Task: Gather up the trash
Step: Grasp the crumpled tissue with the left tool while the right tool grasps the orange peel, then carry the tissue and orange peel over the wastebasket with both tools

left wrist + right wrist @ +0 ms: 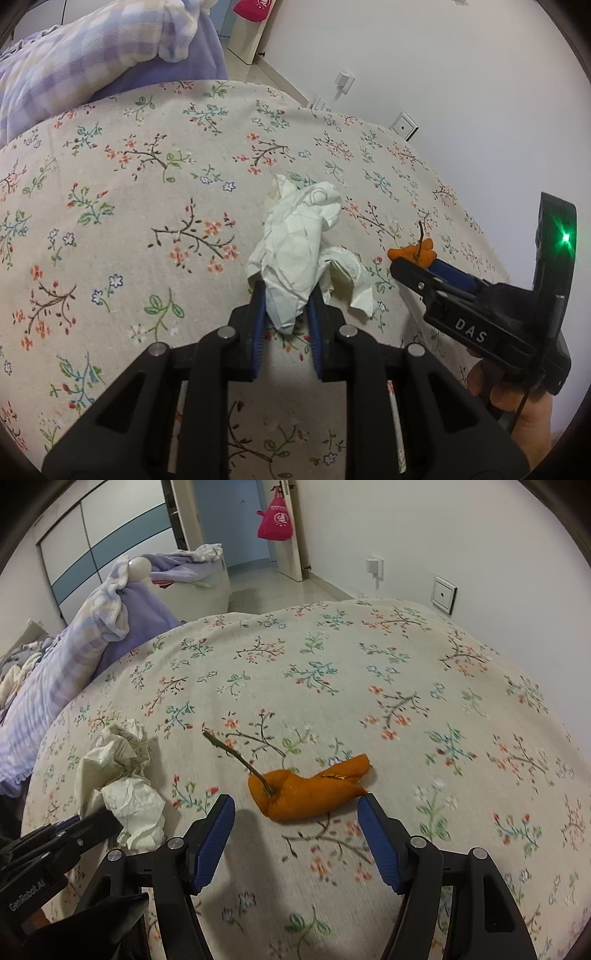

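Floral bedspread [369, 657] underneath everything. Crumpled tissue [299, 251] mid-bed, left of orange peel [306, 794]; lower end pinched in left gripper [284, 306], jaws closed on tissue. Peel with stem [236, 755] just ahead of right gripper [295, 805], jaws spread wide, not touching. Peel's long axis crosswise to jaws, roughly centred in gap; right gripper nearer. Likely next: straight advance, then close.

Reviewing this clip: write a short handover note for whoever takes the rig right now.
Left tool: shut on the crumpled tissue, which still touches the floral bedspread.
Right tool: open, just short of the orange peel with its stem, not touching it.
Done: tissue gripped.
Left: grip the peel, carry both away. No bin is in view.
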### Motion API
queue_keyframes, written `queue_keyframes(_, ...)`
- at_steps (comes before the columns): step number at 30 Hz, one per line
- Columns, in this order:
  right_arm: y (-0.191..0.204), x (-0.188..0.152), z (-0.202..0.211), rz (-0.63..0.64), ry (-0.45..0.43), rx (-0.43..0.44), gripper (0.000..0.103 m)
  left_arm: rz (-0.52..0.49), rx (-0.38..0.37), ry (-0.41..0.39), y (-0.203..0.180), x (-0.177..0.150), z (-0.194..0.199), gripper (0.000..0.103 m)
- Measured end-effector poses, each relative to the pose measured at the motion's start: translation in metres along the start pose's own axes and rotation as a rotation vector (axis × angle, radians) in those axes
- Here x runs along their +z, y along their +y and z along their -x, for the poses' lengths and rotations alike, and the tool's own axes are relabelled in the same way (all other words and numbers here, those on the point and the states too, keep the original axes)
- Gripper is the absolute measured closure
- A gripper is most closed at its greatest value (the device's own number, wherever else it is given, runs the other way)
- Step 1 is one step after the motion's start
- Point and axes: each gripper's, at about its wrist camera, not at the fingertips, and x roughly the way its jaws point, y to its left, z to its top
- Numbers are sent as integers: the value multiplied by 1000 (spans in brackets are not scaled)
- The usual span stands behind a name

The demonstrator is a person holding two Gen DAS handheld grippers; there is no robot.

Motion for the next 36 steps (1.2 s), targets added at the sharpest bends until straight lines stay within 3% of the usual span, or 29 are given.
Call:
queue_keyframes(8,1,6,-5,23,-2,-29,46,1,0,-11,0,-2,2,80)
queue_keyframes(18,6,5,-4,47,2,-56,78,1,14,-17,-1,-3,4,80)
queue_keyframes(36,-4,-10,36,25,-25,-107,82,15,19,-37,-6,-2,21,81)
